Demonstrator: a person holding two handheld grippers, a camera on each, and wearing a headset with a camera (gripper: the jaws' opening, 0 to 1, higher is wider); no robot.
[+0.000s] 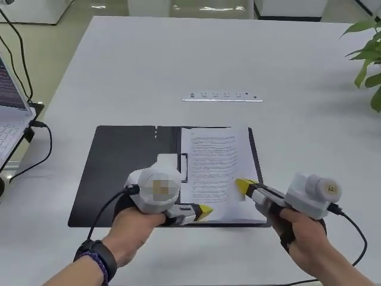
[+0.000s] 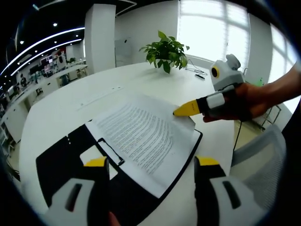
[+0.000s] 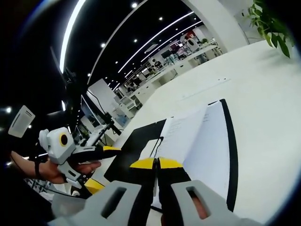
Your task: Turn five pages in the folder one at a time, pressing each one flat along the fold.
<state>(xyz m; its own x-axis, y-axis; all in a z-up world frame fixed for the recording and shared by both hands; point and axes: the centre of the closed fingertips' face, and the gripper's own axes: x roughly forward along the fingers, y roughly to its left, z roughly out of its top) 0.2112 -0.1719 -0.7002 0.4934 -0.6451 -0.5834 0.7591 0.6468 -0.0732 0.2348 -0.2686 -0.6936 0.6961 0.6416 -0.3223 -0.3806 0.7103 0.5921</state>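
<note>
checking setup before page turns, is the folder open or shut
Open: the folder lies spread flat, black inside cover beside the printed pages.

Nothing legible. Page (image 1: 215, 164) in folder (image 1: 122, 173): dense printed lines, prob. typed paragraphs, too small to read in head or gripper views. Laptop screen (image 1: 8, 86): rows of text, illegible. Strip (image 1: 221, 97) on table (image 1: 178, 59): tiny marks, can't make out.
</note>
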